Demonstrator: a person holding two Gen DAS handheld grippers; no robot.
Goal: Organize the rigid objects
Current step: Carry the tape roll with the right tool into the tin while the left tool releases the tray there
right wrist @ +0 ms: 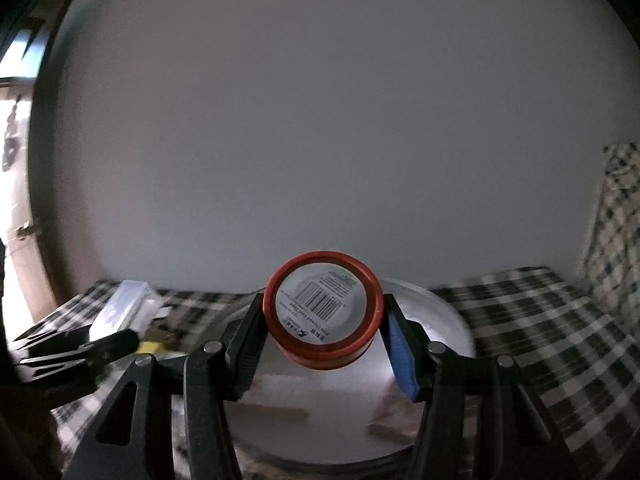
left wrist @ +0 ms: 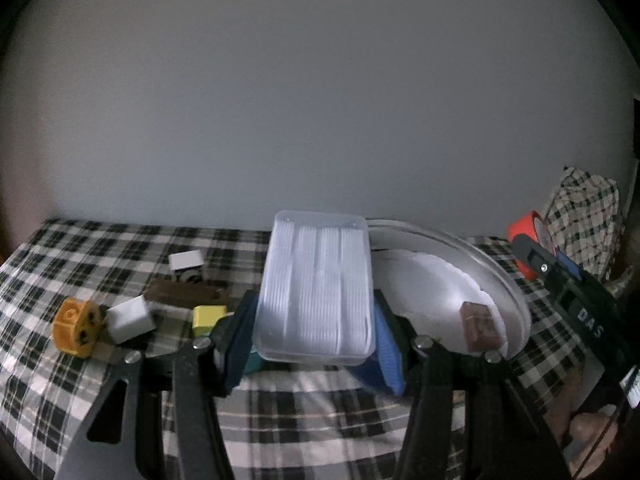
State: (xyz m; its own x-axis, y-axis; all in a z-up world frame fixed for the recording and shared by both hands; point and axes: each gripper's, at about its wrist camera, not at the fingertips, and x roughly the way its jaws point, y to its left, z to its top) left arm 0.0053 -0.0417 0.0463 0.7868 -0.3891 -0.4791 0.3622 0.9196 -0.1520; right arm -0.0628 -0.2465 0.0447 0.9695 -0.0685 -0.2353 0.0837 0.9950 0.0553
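Observation:
My left gripper (left wrist: 316, 320) is shut on a clear plastic box of white sticks (left wrist: 316, 284), held above the checked cloth, just left of a round metal tray (left wrist: 508, 292). The tray holds white paper and a small brown block (left wrist: 480, 326). My right gripper (right wrist: 322, 320) is shut on a red round tape case with a barcode label (right wrist: 322, 312), held above the same tray (right wrist: 452, 320). The right gripper and red case also show in the left wrist view (left wrist: 528, 240), at the right beyond the tray.
Left of the box lie a yellow toy piece (left wrist: 76, 328), a white block (left wrist: 130, 318), a yellow block (left wrist: 206, 318), a brown strip (left wrist: 184, 292) and a small white box (left wrist: 186, 260). A wall stands behind the table. Bunched checked cloth (left wrist: 584, 216) rises at the far right.

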